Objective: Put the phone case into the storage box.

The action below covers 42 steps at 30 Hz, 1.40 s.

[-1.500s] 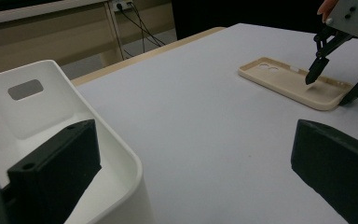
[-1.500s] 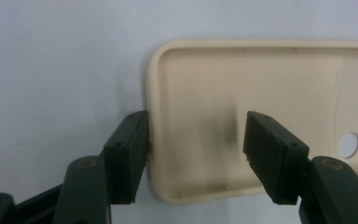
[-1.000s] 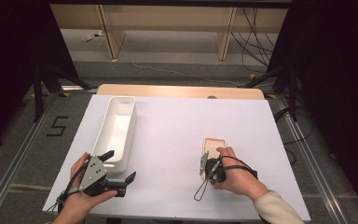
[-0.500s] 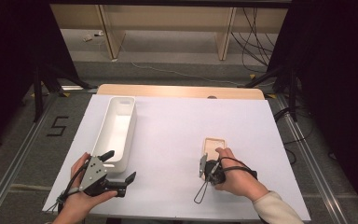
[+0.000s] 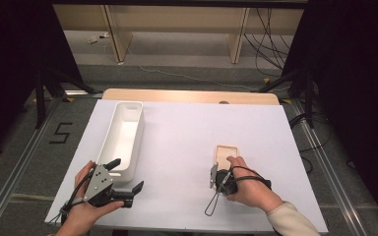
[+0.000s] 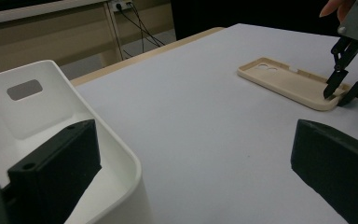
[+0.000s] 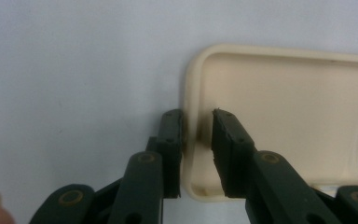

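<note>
Right gripper (image 5: 215,175) is straddling the near short edge of the beige phone case (image 5: 225,153), one of its fingers (image 7: 171,140) outside the rim, the other inside; the jaws have just been closing, a small gap showing yet, so not pinching. Case is lying flat, open side up, on the bench (image 5: 187,137), long axis running away from the person. Left gripper (image 5: 123,189), fingers spread and empty, is sitting by the white bin (image 5: 123,137), well apart.
</note>
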Motion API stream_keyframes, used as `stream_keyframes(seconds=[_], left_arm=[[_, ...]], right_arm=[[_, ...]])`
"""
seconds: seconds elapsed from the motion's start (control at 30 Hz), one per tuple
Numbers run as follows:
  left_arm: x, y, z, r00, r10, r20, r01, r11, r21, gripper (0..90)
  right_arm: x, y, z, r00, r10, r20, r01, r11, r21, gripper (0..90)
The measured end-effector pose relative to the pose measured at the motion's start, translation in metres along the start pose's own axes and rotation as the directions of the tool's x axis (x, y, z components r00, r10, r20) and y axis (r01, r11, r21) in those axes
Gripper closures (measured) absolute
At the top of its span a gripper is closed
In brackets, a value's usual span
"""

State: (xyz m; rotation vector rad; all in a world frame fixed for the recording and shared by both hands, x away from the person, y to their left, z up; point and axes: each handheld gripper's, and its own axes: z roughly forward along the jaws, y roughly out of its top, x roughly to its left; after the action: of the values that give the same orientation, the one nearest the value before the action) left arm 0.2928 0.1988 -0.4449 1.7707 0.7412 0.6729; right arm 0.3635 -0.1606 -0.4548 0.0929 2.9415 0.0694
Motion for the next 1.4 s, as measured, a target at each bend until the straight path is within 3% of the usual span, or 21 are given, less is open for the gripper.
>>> stream_keyframes(seconds=[0.07,0.13,0.27,0.33,0.53,0.63,0.8,0.9,1.4], left_arm=[[0.0,0.0,0.0,1.0,0.001,0.001,-0.001,1.0,0.0,1.2],[-0.0005,0.0,0.0001,1.0,0.001,0.003,-0.001,1.0,0.002,1.2],[-0.0005,0.0,0.0002,1.0,0.0,0.003,0.0,1.0,0.001,1.2],[-0.0005,0.0,0.0002,1.0,0.001,0.004,-0.001,1.0,0.001,1.2],[-0.0008,-0.0001,0.0002,1.0,0.0,0.006,0.0,1.0,0.002,1.2],[-0.0007,0.0,0.0002,1.0,0.0,0.005,0.0,1.0,0.0,1.2],[-0.0008,0.0,0.0001,1.0,0.001,0.004,-0.001,1.0,0.001,1.2],[-0.0008,0.0,0.0001,1.0,0.001,0.005,-0.001,1.0,0.001,1.2],[-0.0009,0.0002,0.0004,1.0,0.003,0.007,-0.003,1.0,-0.006,1.2]], right_arm=[[0.0,0.0003,0.0003,0.9999,-0.014,0.009,0.014,1.0,0.002,75.0],[0.0018,0.0011,-0.0002,1.0,0.001,0.008,-0.001,1.0,0.012,75.5],[0.0004,0.0014,0.0005,0.9991,-0.04,0.015,0.04,0.999,0.012,76.6],[0.0033,0.0024,-0.0002,0.9998,-0.012,0.014,0.012,1.0,0.022,77.0],[0.004,0.0029,-0.0002,0.9999,0.002,0.011,-0.002,1.0,0.023,77.8],[0.0016,0.0026,0.0003,0.9992,-0.036,0.017,0.035,0.999,0.022,78.3],[0.0031,0.0033,-0.0003,0.9995,-0.026,0.02,0.025,0.999,0.03,79.1],[0.0016,0.0032,0.0003,0.9984,-0.052,0.022,0.052,0.998,0.025,79.4],[0.0039,0.004,-0.0004,0.9994,-0.028,0.018,0.028,0.999,0.03,80.5]])
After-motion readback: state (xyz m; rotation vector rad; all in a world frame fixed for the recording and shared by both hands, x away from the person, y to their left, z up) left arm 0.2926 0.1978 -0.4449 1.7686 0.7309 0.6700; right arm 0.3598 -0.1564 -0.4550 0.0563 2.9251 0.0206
